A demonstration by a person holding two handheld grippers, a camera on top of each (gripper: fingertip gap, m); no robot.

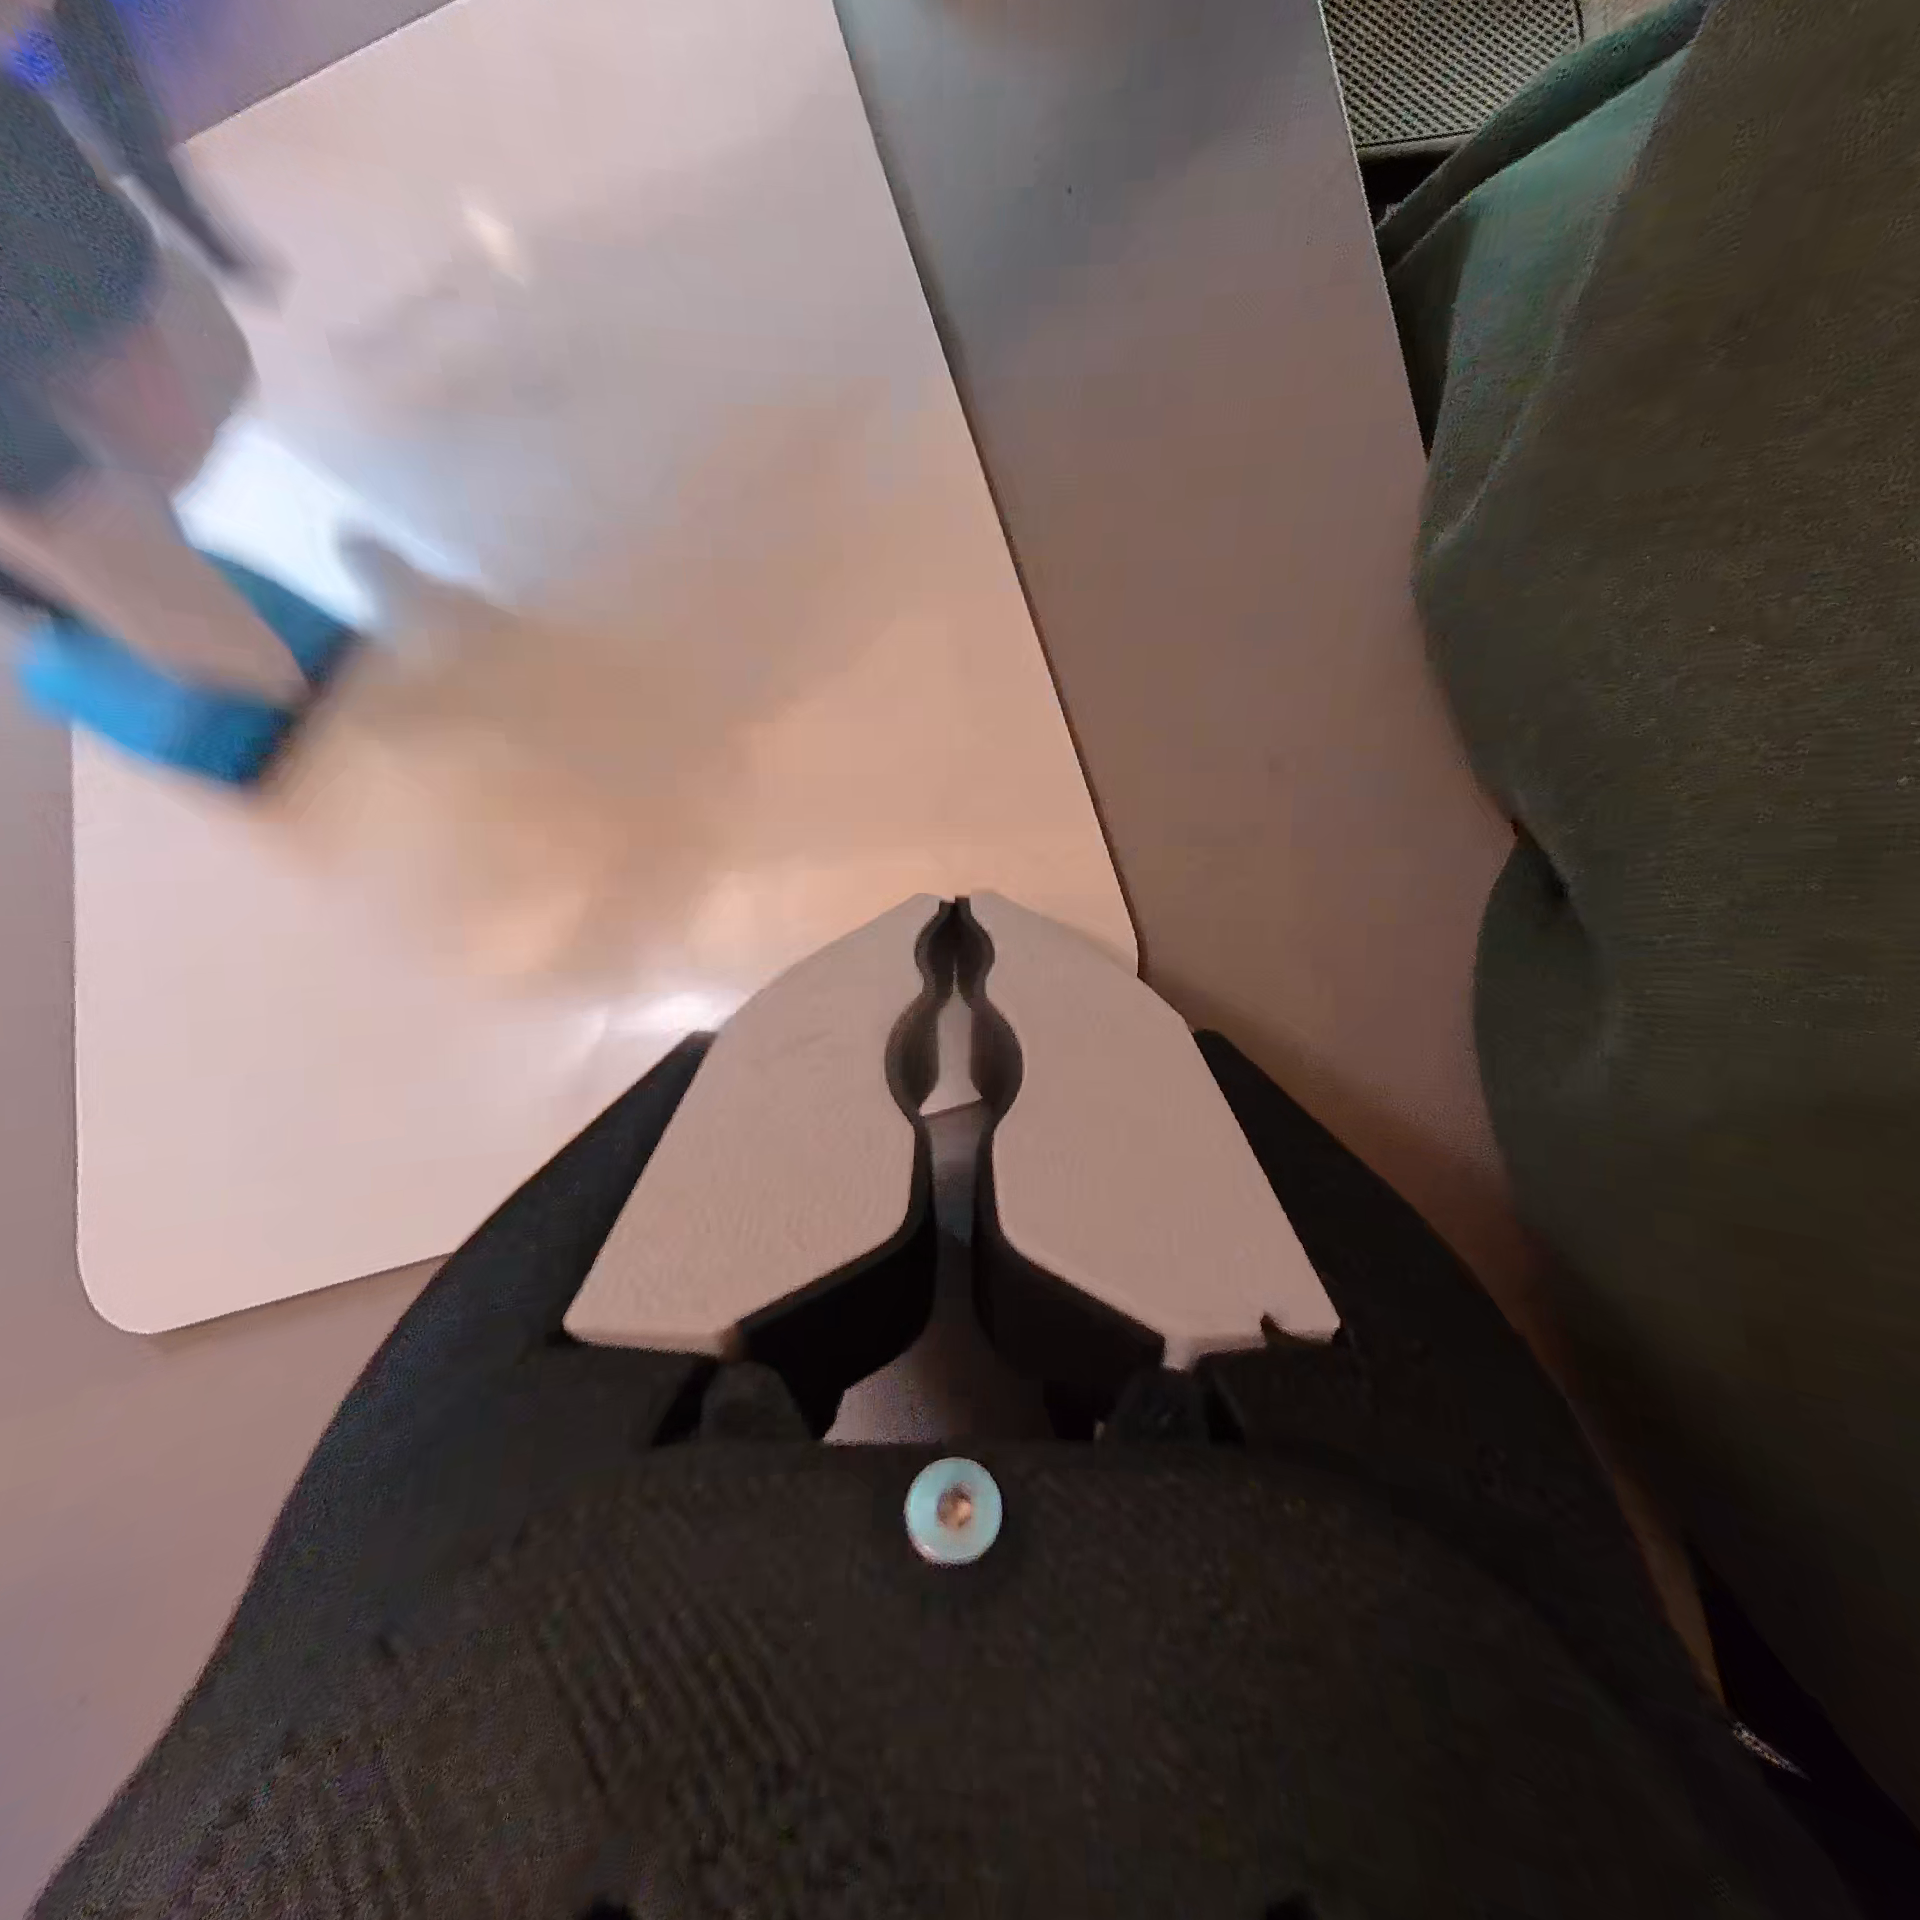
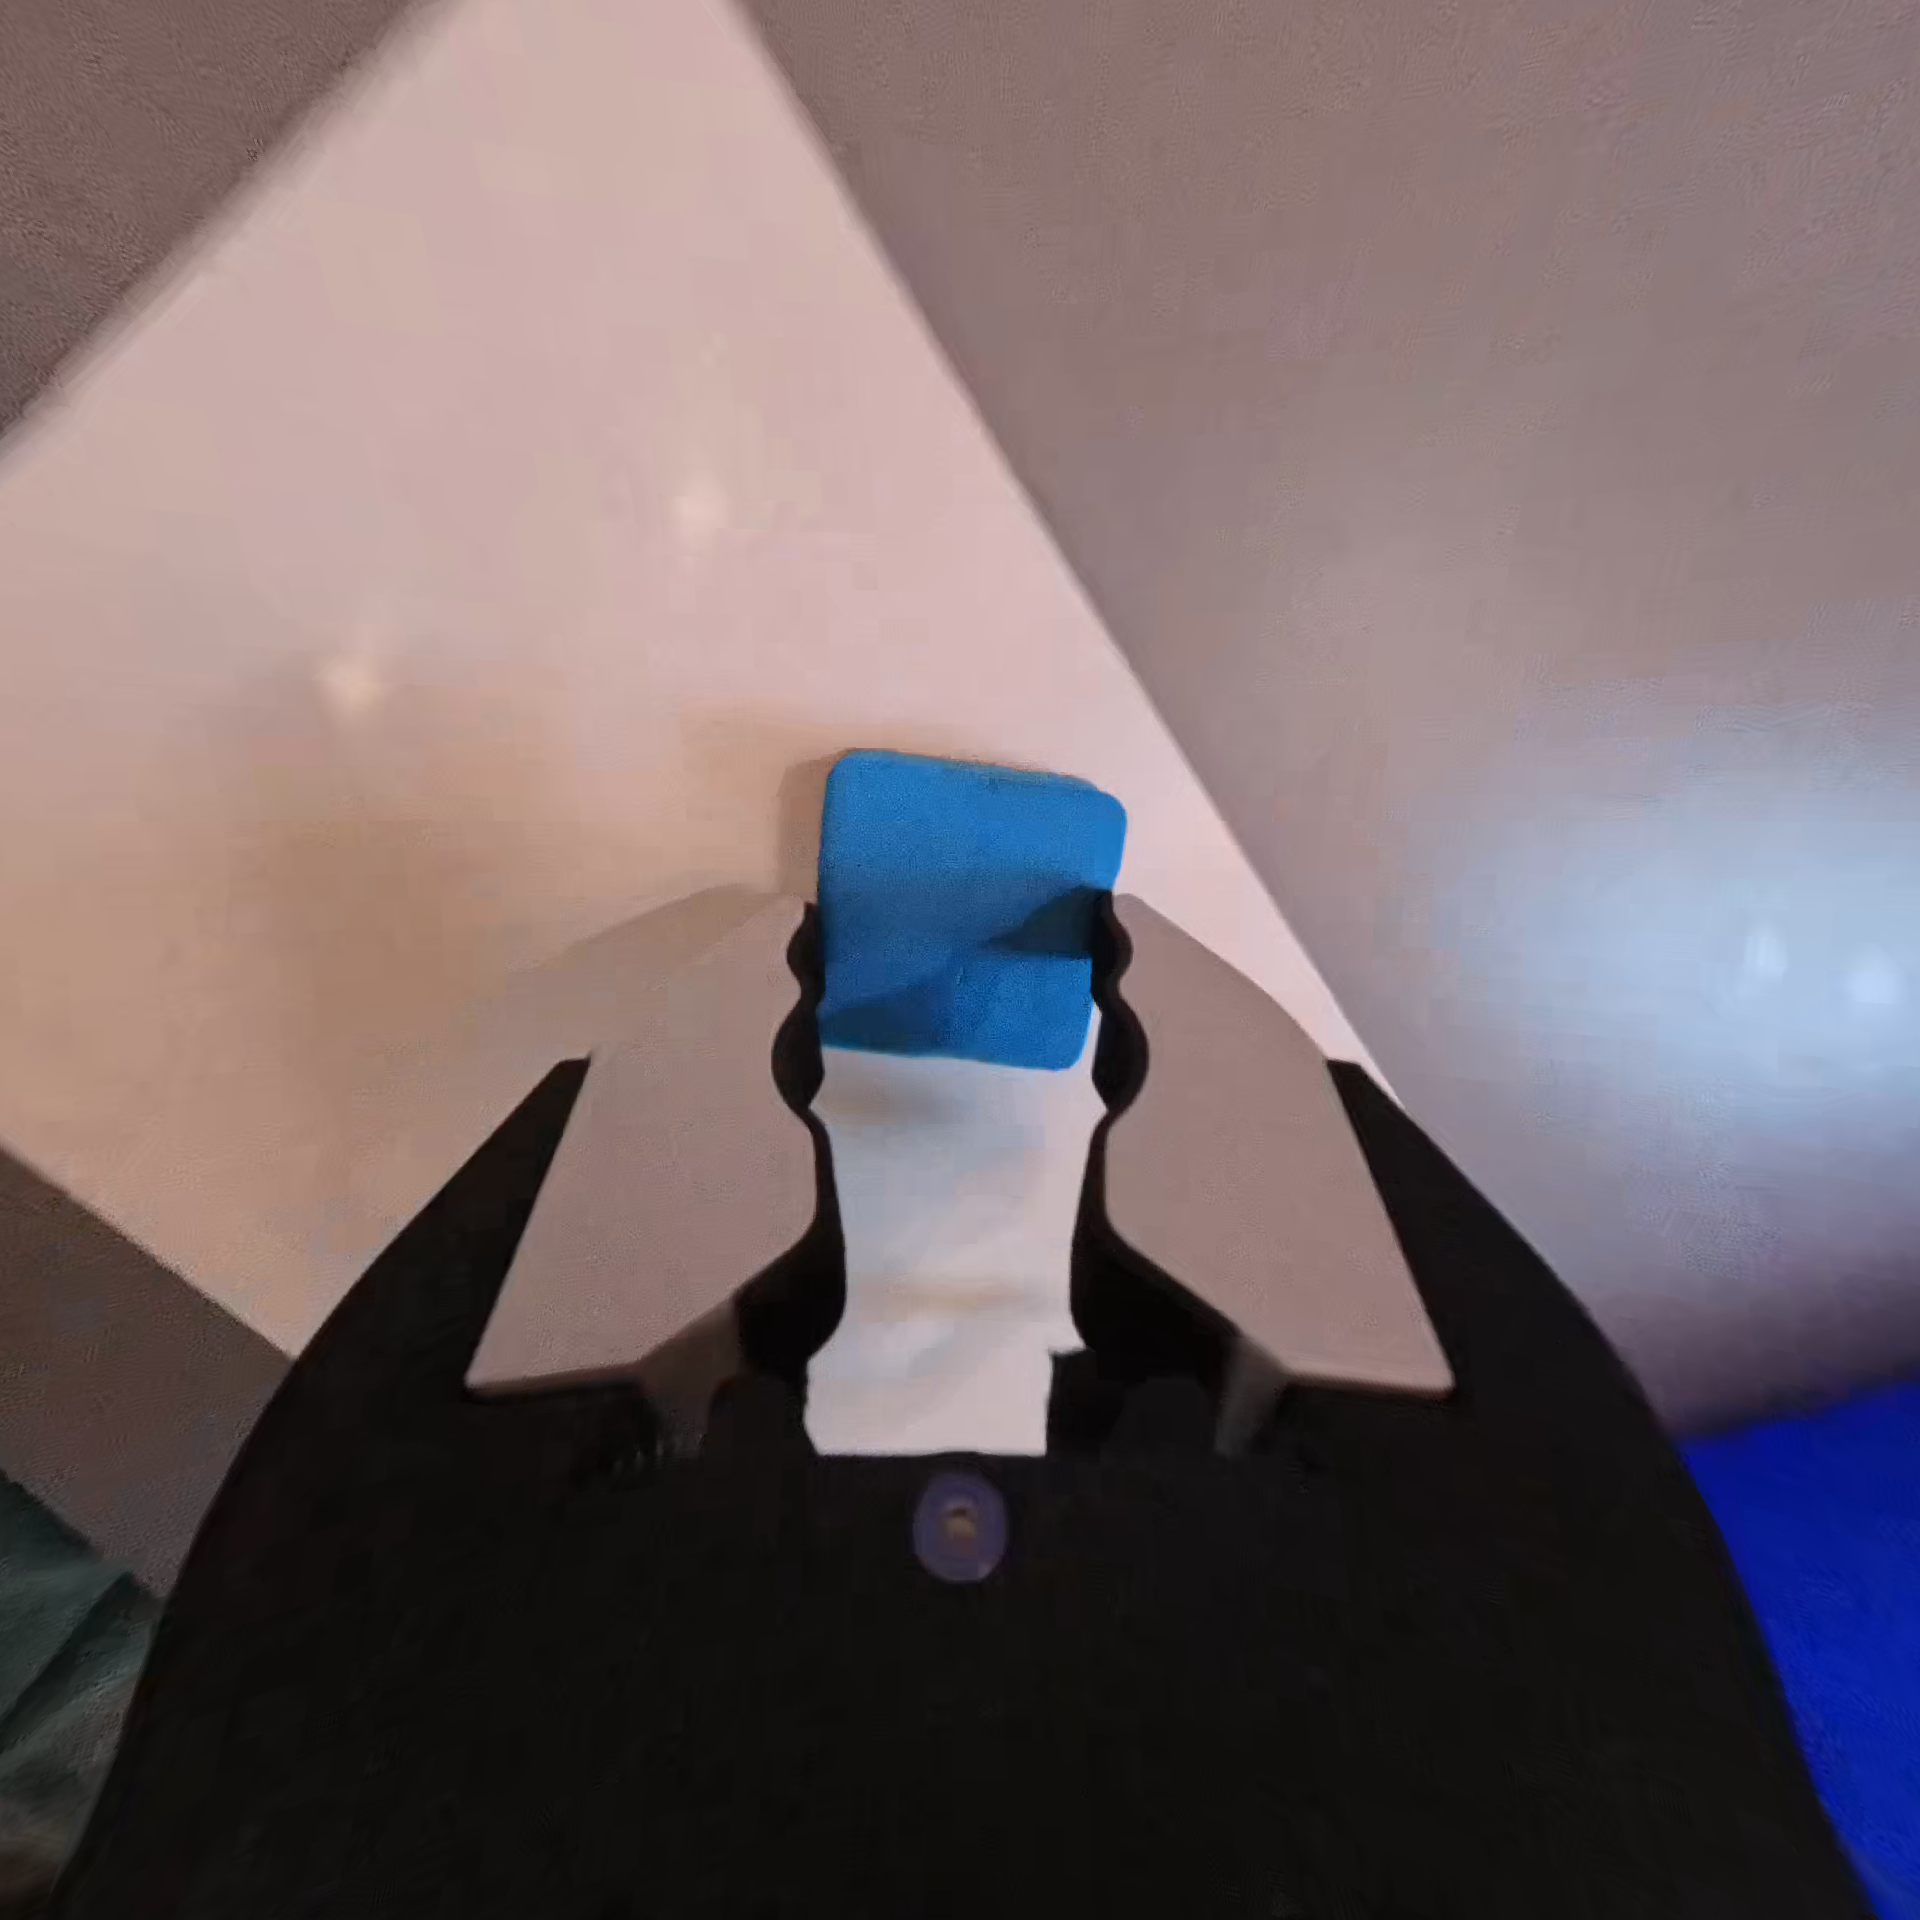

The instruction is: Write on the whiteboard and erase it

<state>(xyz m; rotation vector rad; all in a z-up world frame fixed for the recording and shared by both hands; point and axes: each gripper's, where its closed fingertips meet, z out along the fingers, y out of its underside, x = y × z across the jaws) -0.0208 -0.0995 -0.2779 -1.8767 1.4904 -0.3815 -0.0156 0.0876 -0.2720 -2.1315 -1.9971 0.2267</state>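
A: What does the right gripper (image 2: 956,971) have?

B: A blue eraser (image 2: 961,914), a soft, fuzzy square block with rounded corners. Both wavy black pads press its sides, and its far end lies on the whiteboard (image 2: 416,623).

A: And the left gripper (image 1: 957,914)?

B: Its pale wedge-shaped fingers (image 1: 831,1122) are closed tip to tip with nothing between them, poised over the near corner of the board. The body behind them is ribbed black plastic with a metal screw.

A: The board itself?

B: A thin, glossy white sheet with rounded corners, catching soft glints of light, lying flat on a matte grey table (image 1: 1195,520).

A: Anything else around it?

B: Dark green cloth (image 1: 1683,727) at the table's edge, and a dark mesh panel (image 1: 1455,62) behind.

A: What is hard to read?

B: In the left view the right gripper and eraser are a smear of motion blur at the far left. A vivid blue patch (image 2: 1829,1610) low in the right view is cut off, and I cannot tell what it is.
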